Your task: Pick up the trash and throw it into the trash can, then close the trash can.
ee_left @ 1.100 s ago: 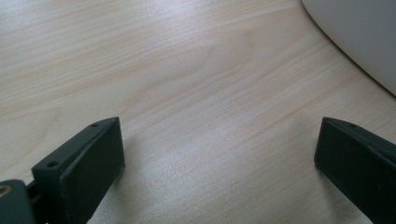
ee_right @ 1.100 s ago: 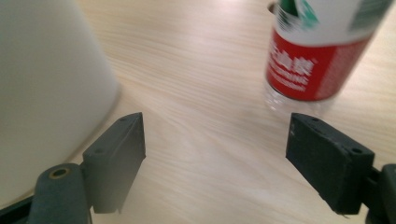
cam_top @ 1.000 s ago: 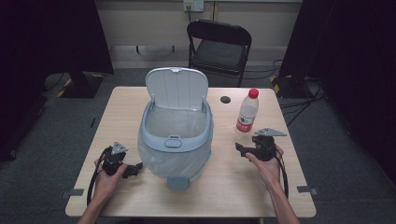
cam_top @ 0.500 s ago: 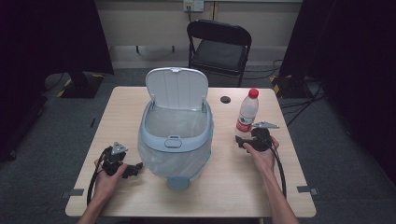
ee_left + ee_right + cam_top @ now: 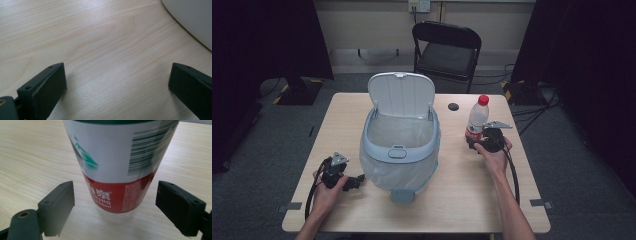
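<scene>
Your right tongs moved up to bottle: jaws wide, bottle upright between them, untouched. Close now. Left tongs wide, empty, resting on tabletop beside bin.
</scene>
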